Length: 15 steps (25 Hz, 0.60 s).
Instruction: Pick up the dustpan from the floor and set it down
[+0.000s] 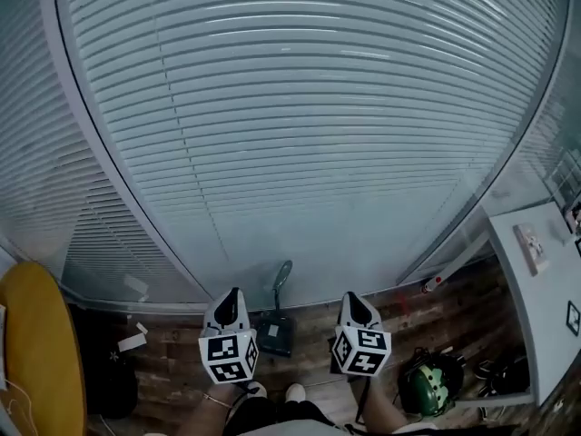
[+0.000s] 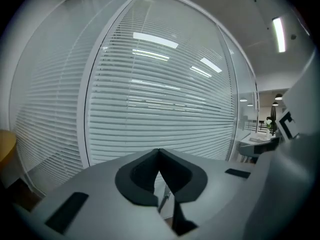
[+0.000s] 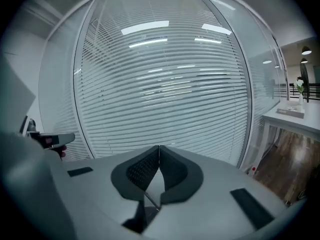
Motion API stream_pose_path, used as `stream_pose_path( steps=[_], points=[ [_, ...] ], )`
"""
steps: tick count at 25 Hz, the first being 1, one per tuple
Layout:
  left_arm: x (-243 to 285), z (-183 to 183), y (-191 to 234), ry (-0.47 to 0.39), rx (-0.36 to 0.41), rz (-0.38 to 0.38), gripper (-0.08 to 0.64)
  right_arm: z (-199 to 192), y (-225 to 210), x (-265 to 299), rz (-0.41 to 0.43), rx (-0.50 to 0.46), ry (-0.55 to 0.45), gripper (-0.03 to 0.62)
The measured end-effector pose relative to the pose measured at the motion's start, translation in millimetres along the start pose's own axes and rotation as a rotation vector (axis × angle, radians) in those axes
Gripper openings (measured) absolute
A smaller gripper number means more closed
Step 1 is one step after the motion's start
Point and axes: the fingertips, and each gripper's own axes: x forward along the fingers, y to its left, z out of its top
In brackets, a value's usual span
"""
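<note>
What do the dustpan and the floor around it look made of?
Dustpan: probably moulded plastic, a dark grey-green pan with a smooth, paler handle; too small to be certain. Floor: brown wood-look planks with visible grain and seams; real wood or laminate, cannot tell.

The left gripper (image 1: 233, 296) and the right gripper (image 1: 354, 299) each had a pale grey shell that narrowed to a black tip. Behind each sat a white marker cube (image 1: 228, 356) printed with black squares. In the gripper views the shells bore dark rectangular slots (image 3: 251, 208), and the right gripper's black pads (image 3: 137, 171) were finely dotted. The person wore a thin bracelet (image 1: 216, 400), dark trousers (image 1: 272, 416) and white shoes (image 1: 295, 392).
</note>
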Motion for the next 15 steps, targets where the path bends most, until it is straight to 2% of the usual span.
stream_pose_path(
  steps=[3, 6, 15],
  points=[
    [-6.4, 4.5, -5.5, 0.031, -0.061, -0.037, 0.017, 7.4, 11.1, -0.3, 0.011, -0.014, -0.004, 0.032],
    [-9.2, 14.7, -1.4, 0.027, -0.037, -0.022, 0.017, 13.3, 21.3, 2.3, 0.021, -0.005, 0.000, 0.032],
    [-6.8, 30.9, 24.7, 0.025, 0.001, -0.047, 0.017, 35.2, 54.7, 6.7, 0.024, -0.038, -0.023, 0.032]
  ],
)
